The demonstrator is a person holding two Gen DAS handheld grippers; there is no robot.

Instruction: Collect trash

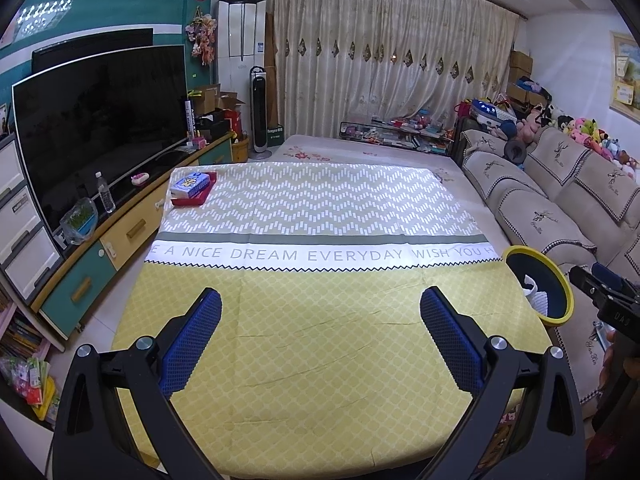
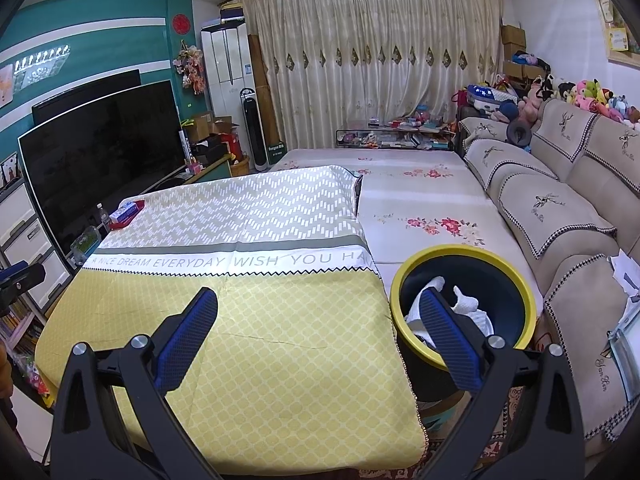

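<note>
Both grippers empty. My left gripper [image 1: 320, 336] sits bottom centre of its frame, fingers wide apart, nothing between them, hovering over the yellow tablecloth [image 1: 320, 360]. My right gripper [image 2: 320, 336] is the same: spread wide, holding nothing, bottom centre of the right wrist view, its right finger overlapping the bin in the picture.

The trash bin [image 2: 464, 312], yellow rim and dark inside, stands lower right of the right wrist view, just beside the table's right edge. White crumpled paper [image 2: 468, 308] already lies inside it. In the left wrist view the bin shows at the right edge, mid-height, with the other gripper beside it.

Table surface: I see no loose trash on the cloth in either view. Only a tissue pack [image 1: 191, 185] on a red tray [image 1: 192, 196], upper left of the cloth, which doesn't look like trash.

Judgement: the task looks near its end, the drop step finished or almost so. Next move calls for a scan of the table for leftovers; if none, pull both grippers back clear. The paper near the sofa [image 2: 624, 272] at the right edge is unclear; can't tell if it counts.
</note>
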